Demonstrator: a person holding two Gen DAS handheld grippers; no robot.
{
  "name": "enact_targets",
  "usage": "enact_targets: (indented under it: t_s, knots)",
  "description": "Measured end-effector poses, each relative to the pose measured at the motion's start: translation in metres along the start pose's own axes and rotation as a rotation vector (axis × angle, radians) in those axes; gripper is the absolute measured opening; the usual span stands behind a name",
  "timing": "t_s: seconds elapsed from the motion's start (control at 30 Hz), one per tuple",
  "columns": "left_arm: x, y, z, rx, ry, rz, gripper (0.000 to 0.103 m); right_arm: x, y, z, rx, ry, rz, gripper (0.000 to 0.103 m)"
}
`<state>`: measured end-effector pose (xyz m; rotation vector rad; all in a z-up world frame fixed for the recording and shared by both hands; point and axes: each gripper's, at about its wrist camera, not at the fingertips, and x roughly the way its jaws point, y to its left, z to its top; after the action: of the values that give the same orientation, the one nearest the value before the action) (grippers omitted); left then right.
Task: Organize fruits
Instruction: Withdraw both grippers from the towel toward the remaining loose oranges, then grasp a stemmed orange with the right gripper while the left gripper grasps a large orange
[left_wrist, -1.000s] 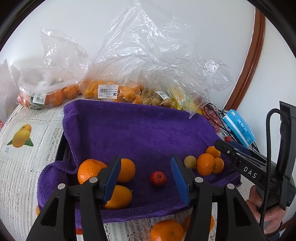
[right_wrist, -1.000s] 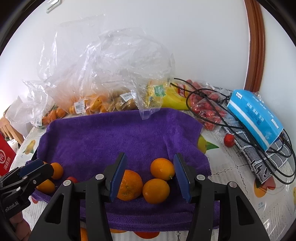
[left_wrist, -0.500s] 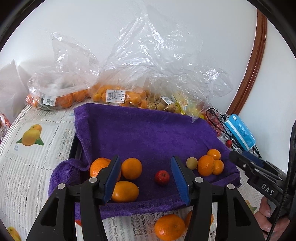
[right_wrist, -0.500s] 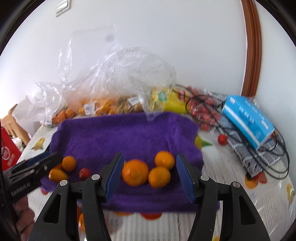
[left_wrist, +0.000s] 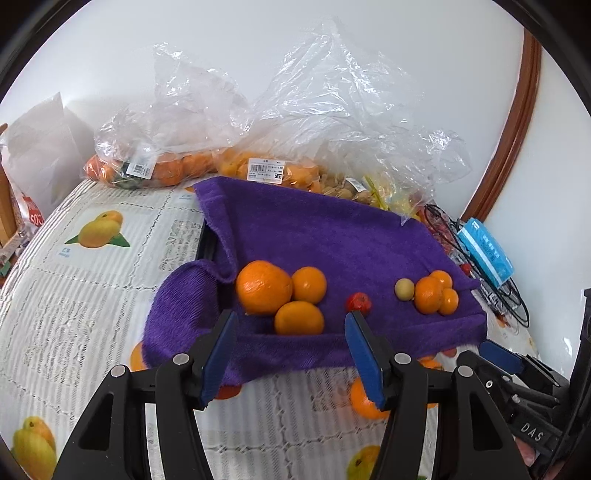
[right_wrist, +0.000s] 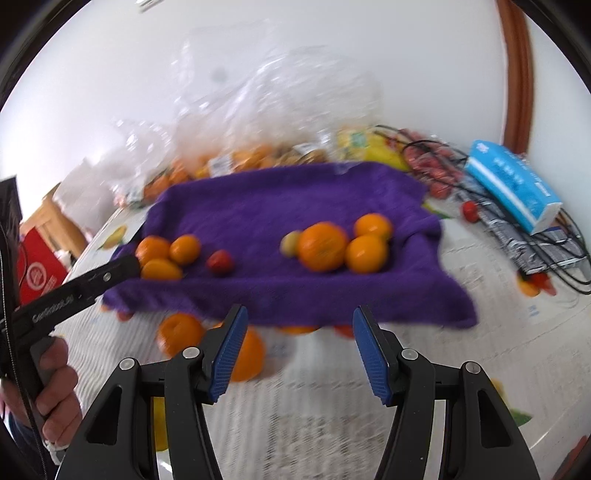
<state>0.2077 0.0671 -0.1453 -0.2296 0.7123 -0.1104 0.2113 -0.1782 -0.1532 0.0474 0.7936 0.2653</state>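
Partly sorted: beyond the spread, empty fingers of the left gripper (left_wrist: 290, 354), whose jaws are opening, three oranges (left_wrist: 282, 295) clustered on the purple towel (left_wrist: 325, 236); red fruit (left_wrist: 357, 302) and a second orange group (left_wrist: 434, 295) further right. Right gripper (right_wrist: 297, 350) likewise spread, empty. Still loose: oranges (right_wrist: 243, 354) on the counter (left_wrist: 74, 295) near the fingers. Plastic bags (left_wrist: 295, 122) crowding behind the towel.

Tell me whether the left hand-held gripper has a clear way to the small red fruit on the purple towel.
Probably yes: the left hand-held gripper, jaws opening and empty, faces the small red fruit, which sits apart on the purple towel.
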Motion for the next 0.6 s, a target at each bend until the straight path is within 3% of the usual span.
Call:
enact_targets:
  t_s: [0.23, 0.4, 0.6]
  knots:
    - [-0.013, 0.013, -0.005, 0.002, -0.012, -0.013, 0.061, 0.006, 0.029, -0.014, -0.022, 0.043, 0.059, 0.055]
    - [-0.015, 0.018, -0.004, -0.021, -0.003, -0.041, 0.061, 0.017, 0.043, -0.016, -0.060, 0.073, 0.007, 0.045]
    - [-0.019, 0.020, -0.003, -0.030, -0.005, -0.060, 0.062, 0.024, 0.048, -0.020, -0.087, 0.090, -0.030, 0.044]
